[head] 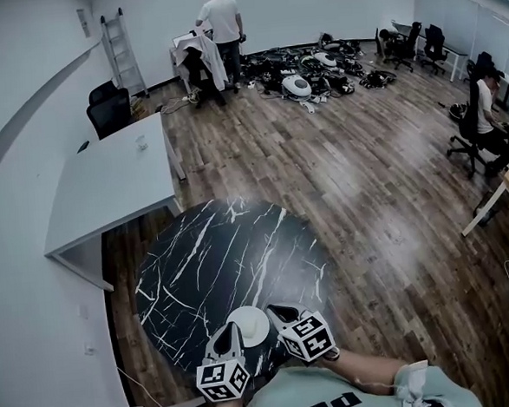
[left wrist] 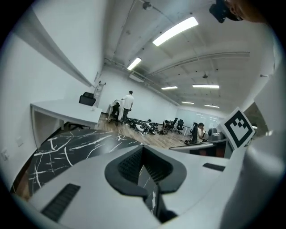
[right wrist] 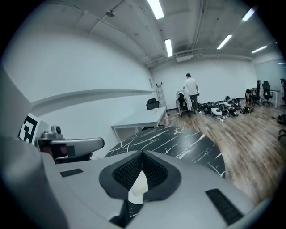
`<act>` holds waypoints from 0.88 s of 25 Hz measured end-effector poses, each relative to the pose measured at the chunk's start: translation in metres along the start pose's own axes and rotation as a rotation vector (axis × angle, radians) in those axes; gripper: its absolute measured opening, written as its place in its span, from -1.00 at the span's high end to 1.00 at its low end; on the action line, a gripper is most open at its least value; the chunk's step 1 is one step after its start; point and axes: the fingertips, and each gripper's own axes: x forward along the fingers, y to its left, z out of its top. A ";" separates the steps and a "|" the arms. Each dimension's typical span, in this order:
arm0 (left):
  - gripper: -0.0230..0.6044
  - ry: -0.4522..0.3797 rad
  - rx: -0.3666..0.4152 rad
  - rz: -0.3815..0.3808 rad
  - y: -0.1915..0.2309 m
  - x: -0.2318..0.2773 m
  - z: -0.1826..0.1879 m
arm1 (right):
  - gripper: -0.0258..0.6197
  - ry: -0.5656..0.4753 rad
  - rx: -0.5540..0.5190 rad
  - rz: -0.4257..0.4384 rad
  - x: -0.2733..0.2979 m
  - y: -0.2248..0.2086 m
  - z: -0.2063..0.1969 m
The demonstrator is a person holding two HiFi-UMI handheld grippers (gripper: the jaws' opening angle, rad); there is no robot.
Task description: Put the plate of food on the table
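A white plate sits low over the near edge of the round black marble table; I cannot make out any food on it. In the head view my right gripper is at the plate's right rim. In the right gripper view its jaws are shut on a white sliver of the plate. My left gripper is against the plate's left rim. In the left gripper view its jaws stand nearly closed, and only marble table shows through the slit.
A long white desk with black chairs stands left of the table. At the back a person stands by a ladder, and gear is piled on the wooden floor. Another person sits at the right.
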 end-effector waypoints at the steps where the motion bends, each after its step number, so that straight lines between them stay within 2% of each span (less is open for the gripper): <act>1: 0.91 -0.018 0.024 -0.002 -0.008 -0.003 0.006 | 0.89 -0.021 -0.016 0.001 -0.006 0.002 0.006; 8: 0.91 -0.100 0.149 0.008 -0.055 -0.021 0.022 | 0.89 -0.116 -0.131 0.016 -0.048 0.010 0.021; 15: 0.91 -0.172 0.174 0.055 -0.098 -0.044 0.024 | 0.89 -0.171 -0.162 0.042 -0.101 0.001 0.018; 22: 0.91 -0.180 0.173 0.125 -0.145 -0.060 0.009 | 0.89 -0.204 -0.211 0.073 -0.151 -0.014 0.011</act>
